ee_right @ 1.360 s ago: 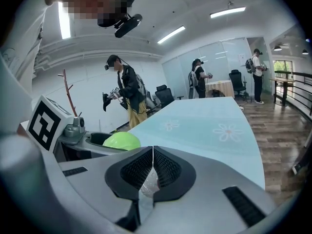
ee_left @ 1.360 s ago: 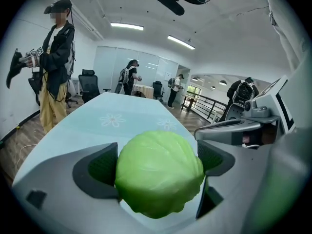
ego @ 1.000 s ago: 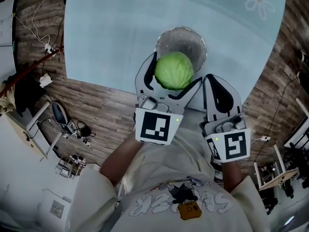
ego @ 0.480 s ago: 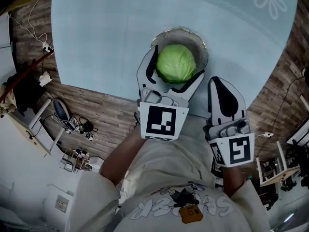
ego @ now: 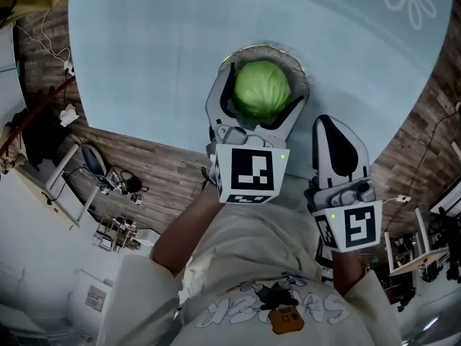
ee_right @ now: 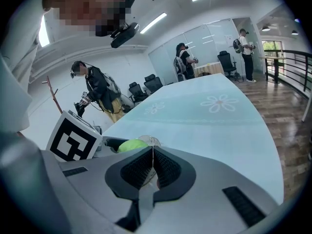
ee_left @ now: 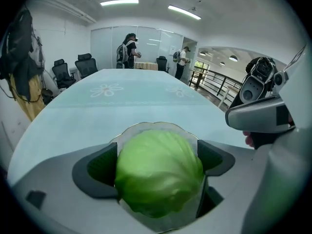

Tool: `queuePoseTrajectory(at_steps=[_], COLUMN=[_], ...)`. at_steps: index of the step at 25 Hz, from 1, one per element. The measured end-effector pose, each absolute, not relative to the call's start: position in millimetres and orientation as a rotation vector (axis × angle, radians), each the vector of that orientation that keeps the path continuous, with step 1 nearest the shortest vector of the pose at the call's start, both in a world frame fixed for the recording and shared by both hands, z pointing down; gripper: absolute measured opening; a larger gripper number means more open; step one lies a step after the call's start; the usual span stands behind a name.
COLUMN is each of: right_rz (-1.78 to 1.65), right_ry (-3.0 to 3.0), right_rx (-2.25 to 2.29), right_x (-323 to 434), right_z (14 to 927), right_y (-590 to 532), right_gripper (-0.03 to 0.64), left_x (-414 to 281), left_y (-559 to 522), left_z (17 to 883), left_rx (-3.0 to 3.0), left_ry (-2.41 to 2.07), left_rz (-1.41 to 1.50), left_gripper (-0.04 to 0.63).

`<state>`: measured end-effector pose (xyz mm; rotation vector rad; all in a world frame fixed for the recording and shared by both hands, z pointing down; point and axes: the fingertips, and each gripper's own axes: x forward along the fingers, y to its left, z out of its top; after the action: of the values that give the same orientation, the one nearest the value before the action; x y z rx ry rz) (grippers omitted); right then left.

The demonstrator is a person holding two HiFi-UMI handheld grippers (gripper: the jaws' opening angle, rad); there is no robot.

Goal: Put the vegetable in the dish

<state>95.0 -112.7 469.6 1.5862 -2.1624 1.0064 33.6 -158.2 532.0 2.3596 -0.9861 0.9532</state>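
Note:
A round green cabbage [ego: 262,89] sits between the jaws of my left gripper [ego: 263,85], which is shut on it. The cabbage is over the middle of a clear glass dish [ego: 302,71] near the front edge of the pale blue table [ego: 144,49]; whether it rests on the dish I cannot tell. In the left gripper view the cabbage [ee_left: 158,172] fills the gap between the dark pads [ee_left: 100,167], with the dish rim [ee_left: 151,126] behind it. My right gripper [ego: 328,125] is shut and empty, just right of the dish. In its own view the right gripper [ee_right: 153,167] is short of the cabbage [ee_right: 130,145].
The table edge [ego: 180,146] runs just below the dish, with wooden floor [ego: 144,164] beyond it. Cables and small gear [ego: 115,186] lie on the floor at left. Office chairs [ee_left: 73,67] and people [ee_left: 129,48] stand past the table's far end.
My left gripper has carried the cabbage forward, from the dish's near rim to over its middle. The right gripper has moved slightly forward alongside it and stayed shut.

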Motion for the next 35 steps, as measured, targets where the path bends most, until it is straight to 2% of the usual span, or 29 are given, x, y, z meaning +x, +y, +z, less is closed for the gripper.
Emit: queuePoseTrajectory(at_steps=[8, 19, 25, 31, 35], right_rz=[1.003, 0.939, 0.880, 0.805, 0.760], right_ry=[-2.160, -2.182, -2.203, -2.219, -2.213], right_rx=[1.594, 1.632, 1.662, 1.701, 1.736], right_x=[95, 93, 86, 84, 75], right_z=[466, 439, 418, 393, 378], right_y=[-108, -106, -100, -91, -83], right_gripper=[0.023, 0.023, 0.023, 0.023, 0.023], left_x=[31, 26, 22, 5, -8], left_y=[-150, -149, -147, -136, -122], left_z=[540, 499, 458, 427, 415], left_rx=[2.337, 2.413, 2.487, 2.441, 2.494], left_ry=[-1.004, -1.030, -1.005, -1.103, -1.072], left_rz=[1.036, 0.923, 0.802, 0.759, 0.788], left_gripper=[0.518, 0.514, 0.405, 0.235, 0.147])
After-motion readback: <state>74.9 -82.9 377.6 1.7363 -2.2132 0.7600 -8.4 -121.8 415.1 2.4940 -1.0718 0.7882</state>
